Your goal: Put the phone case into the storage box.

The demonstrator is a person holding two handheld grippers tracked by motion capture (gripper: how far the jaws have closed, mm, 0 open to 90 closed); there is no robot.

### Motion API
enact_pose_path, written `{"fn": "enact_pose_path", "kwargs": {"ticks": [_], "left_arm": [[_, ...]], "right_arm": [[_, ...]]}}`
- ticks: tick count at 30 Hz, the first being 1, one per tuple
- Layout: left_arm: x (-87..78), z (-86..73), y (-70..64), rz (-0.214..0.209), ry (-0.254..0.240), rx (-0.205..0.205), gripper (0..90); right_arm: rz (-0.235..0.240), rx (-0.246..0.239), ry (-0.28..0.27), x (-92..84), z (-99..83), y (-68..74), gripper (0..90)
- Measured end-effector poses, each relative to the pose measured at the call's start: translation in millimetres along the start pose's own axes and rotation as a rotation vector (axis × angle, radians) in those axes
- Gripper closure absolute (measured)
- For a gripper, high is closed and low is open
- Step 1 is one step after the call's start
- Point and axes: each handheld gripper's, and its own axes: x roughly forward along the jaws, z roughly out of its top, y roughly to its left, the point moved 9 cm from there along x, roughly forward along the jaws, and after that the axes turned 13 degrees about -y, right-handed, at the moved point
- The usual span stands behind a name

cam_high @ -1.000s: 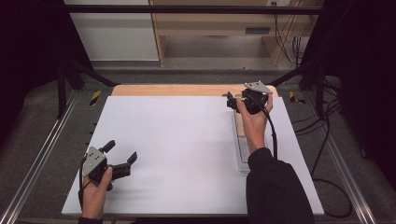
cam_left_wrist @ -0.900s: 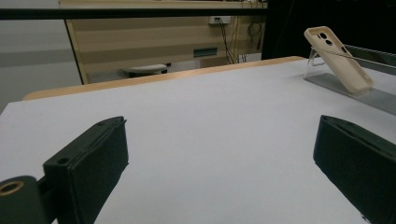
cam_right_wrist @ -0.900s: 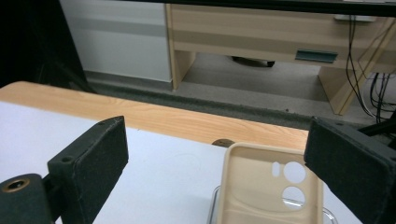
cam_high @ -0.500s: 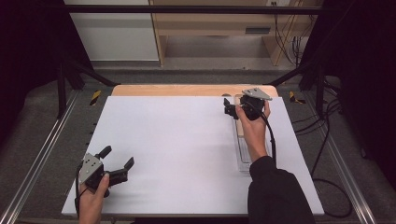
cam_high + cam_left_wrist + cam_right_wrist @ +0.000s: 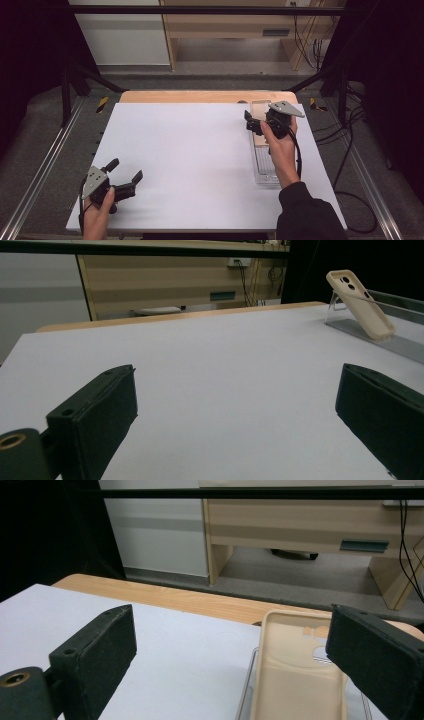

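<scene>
Counter (image 5: 200, 150) from the high view: a clear stand (image 5: 265, 167) lies at the right, the right gripper (image 5: 256, 122) above its far end, the left gripper (image 5: 124, 170) at the near left, fingers spread. Left gripper view: a beige phone case (image 5: 361, 303) leans tilted on the stand (image 5: 380, 337), well apart. Right gripper view: spread fingers flank the case (image 5: 295, 675), just ahead.

From above, the right hand (image 5: 280, 145) and right gripper (image 5: 256, 122) cover most of the clear stand (image 5: 265, 172), so the phone case (image 5: 295, 680) on it cannot be made out there. In the right gripper view, the case's lower end is cut off by the bottom edge and one jaw hides its right side. The stand's near end runs off the frame in the left gripper view.
</scene>
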Motion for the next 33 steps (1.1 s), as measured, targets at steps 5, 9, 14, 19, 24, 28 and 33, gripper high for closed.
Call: {"fn": "enact_pose_path", "kwargs": {"ticks": [5,9,14,19,24,28,33], "left_arm": [[-3.4,9.6,-3.8,-0.007,-0.026,-0.003,2.4],[-3.4,11.2,-6.2,-0.015,-0.027,0.002,1.5],[-3.9,11.3,-4.0,-0.004,-0.027,0.003,1.3],[-5.3,13.9,2.0,0.023,-0.042,-0.008,1.7],[-5.5,13.3,3.9,0.016,-0.042,-0.030,1.7],[-8.1,14.3,4.2,0.008,-0.044,-0.023,1.6],[-7.2,14.9,3.5,0.000,-0.049,-0.034,1.6]], "right_arm": [[0.017,-0.002,-0.029,-9.7,10.4,4.6,5.6],[0.019,0.022,-0.049,-16.3,20.2,2.0,5.1],[0.021,0.017,-0.051,-21.1,23.2,-0.3,4.7],[0.012,-0.001,-0.048,-24.5,23.3,-3.0,5.2],[0.016,0.014,-0.070,-30.3,28.1,-5.2,5.3],[0.018,0.012,-0.079,-38.5,29.0,-7.0,4.8],[0.020,0.018,-0.093,-48.5,28.6,-10.7,4.8]]}}
